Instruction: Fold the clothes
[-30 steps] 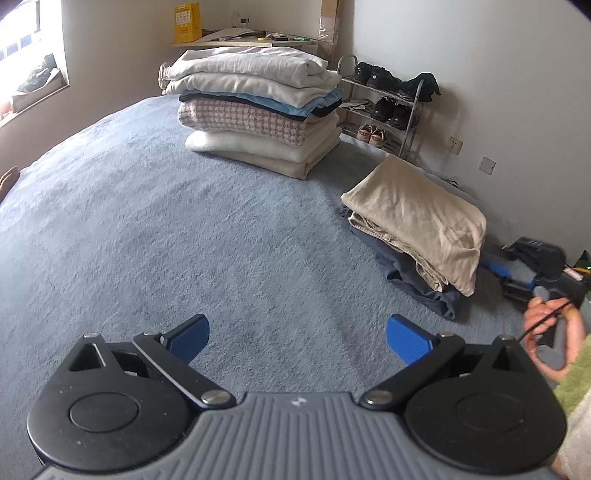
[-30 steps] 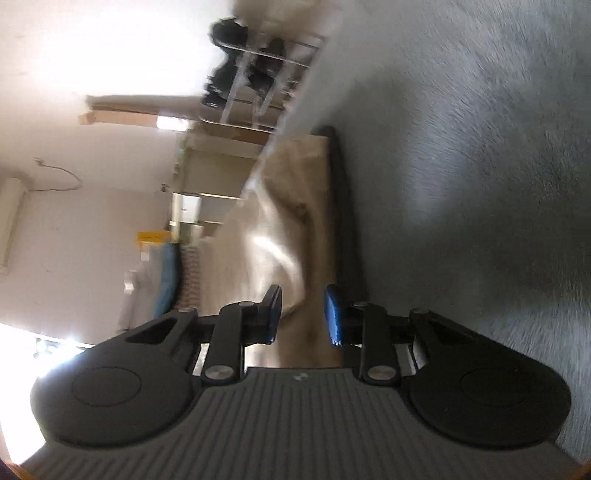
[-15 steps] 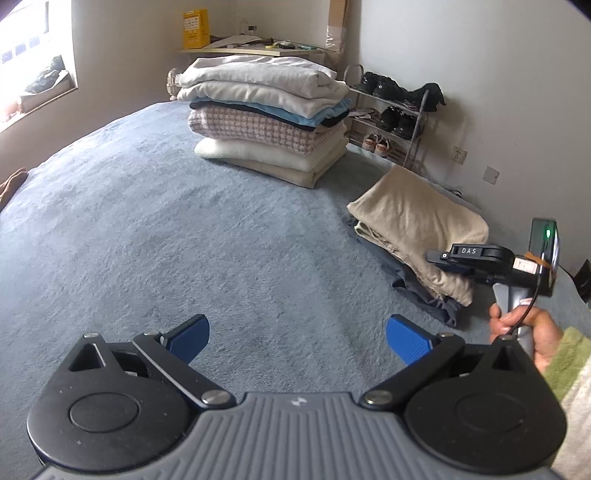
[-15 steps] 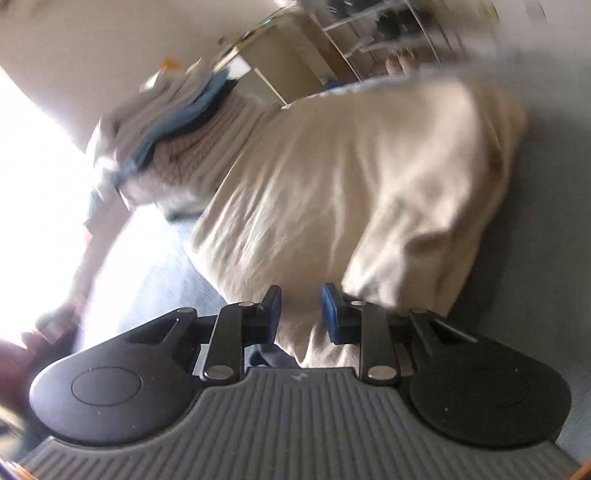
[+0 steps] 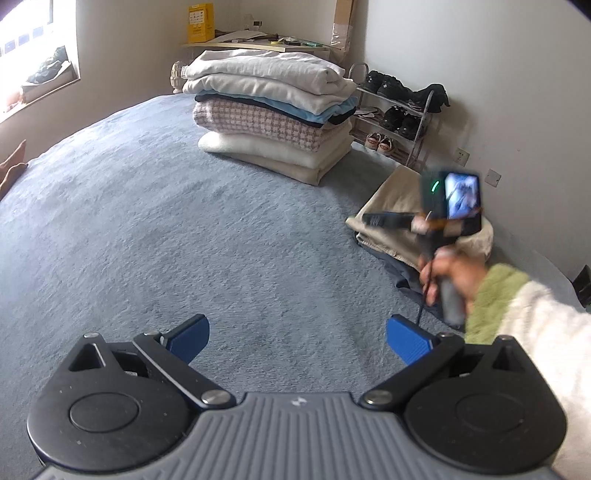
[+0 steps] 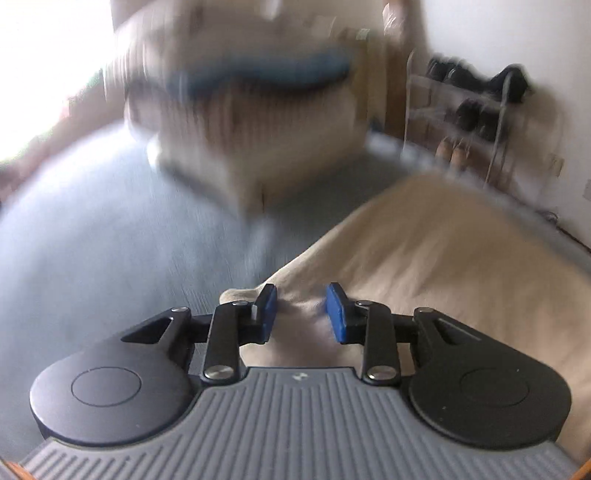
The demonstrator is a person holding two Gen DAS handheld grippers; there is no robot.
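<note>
A beige folded garment (image 5: 391,206) lies on a dark one at the right of the blue carpet (image 5: 184,229). A tall stack of folded clothes (image 5: 273,114) stands at the back. My left gripper (image 5: 297,336) is open and empty, low over bare carpet. My right gripper (image 6: 300,308) is partly open, its blue pads (image 6: 337,310) apart and nothing between them, just above the near corner of the beige garment (image 6: 424,266). In the left wrist view the right gripper's body (image 5: 450,206) hangs over that garment, held by a hand. The right wrist view is blurred.
A shoe rack (image 5: 399,114) with shoes stands against the right wall behind the beige garment. A desk with a yellow box (image 5: 201,22) is at the back. A window sill (image 5: 40,81) is at left. A wall socket (image 5: 461,157) is low on the right wall.
The right gripper has swung upright and moved over the beige garment, now facing the clothes stack. Its jaws stand slightly wider. The left gripper stays open and drifted a little.
</note>
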